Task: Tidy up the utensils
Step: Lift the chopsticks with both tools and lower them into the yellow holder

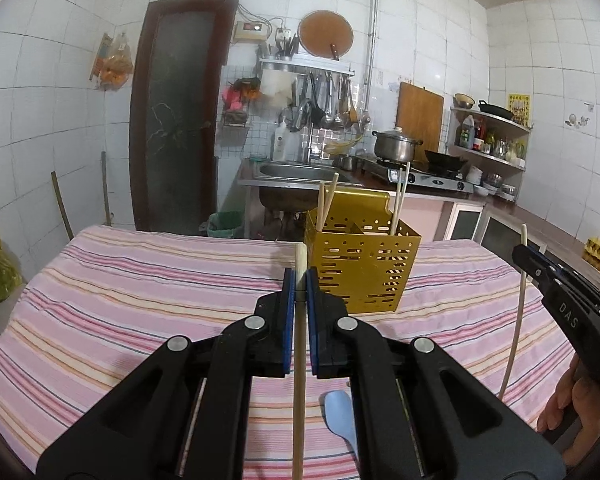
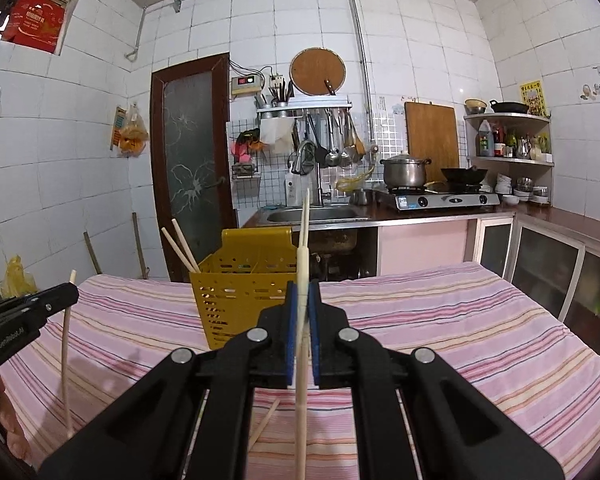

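While upright beside yellow caddy (image 1: 362, 268): clamped chopstick (image 1: 299, 360), blue spoon (image 1: 340, 416) below.

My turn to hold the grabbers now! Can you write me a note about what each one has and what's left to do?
Left gripper: jaws shut on one chopstick, held upright above the striped tablecloth.
Right gripper: jaws shut on another chopstick, also upright.
The yellow utensil holder stands on the table ahead and already has four chopsticks in it, two on each side.
Left to do: drop both held chopsticks into the holder, then pick up the blue spoon and the loose chopstick lying on the cloth near you.
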A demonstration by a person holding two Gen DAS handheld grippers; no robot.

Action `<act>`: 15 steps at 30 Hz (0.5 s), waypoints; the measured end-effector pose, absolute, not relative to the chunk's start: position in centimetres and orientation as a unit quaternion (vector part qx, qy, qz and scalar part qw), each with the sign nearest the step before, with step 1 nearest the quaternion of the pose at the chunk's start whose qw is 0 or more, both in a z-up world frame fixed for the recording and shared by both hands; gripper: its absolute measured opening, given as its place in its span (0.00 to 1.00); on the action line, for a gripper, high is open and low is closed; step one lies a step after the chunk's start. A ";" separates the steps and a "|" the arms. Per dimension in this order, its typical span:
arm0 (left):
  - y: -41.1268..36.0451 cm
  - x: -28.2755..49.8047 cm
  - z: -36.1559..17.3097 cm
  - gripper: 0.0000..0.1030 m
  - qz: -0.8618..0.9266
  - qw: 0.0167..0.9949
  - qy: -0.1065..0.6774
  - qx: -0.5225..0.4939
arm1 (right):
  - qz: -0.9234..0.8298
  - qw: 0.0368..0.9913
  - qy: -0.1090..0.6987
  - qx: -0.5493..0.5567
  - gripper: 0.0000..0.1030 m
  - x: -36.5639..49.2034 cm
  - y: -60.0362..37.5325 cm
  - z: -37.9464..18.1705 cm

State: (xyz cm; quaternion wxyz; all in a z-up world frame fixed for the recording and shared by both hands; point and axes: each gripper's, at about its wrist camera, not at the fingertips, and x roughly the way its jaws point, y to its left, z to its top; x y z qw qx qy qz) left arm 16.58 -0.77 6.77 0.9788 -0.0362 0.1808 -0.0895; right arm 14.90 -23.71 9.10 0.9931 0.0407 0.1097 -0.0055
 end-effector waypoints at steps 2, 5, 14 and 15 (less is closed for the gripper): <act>-0.6 16.4 6.7 0.04 -0.090 0.979 0.177 -0.037 | -0.005 0.994 0.106 0.036 0.06 14.7 -23.5 9.2; -0.7 16.2 6.7 0.04 -0.089 0.980 0.173 -0.035 | -0.003 0.994 0.102 0.032 0.06 14.4 -23.1 9.2; -0.7 14.9 8.2 0.04 -0.082 0.986 0.141 -0.021 | -0.001 0.996 0.085 0.024 0.06 13.9 -23.0 10.0; -0.6 14.8 8.5 0.04 -0.082 0.987 0.137 -0.021 | -0.002 0.996 0.082 0.022 0.06 14.0 -23.0 10.2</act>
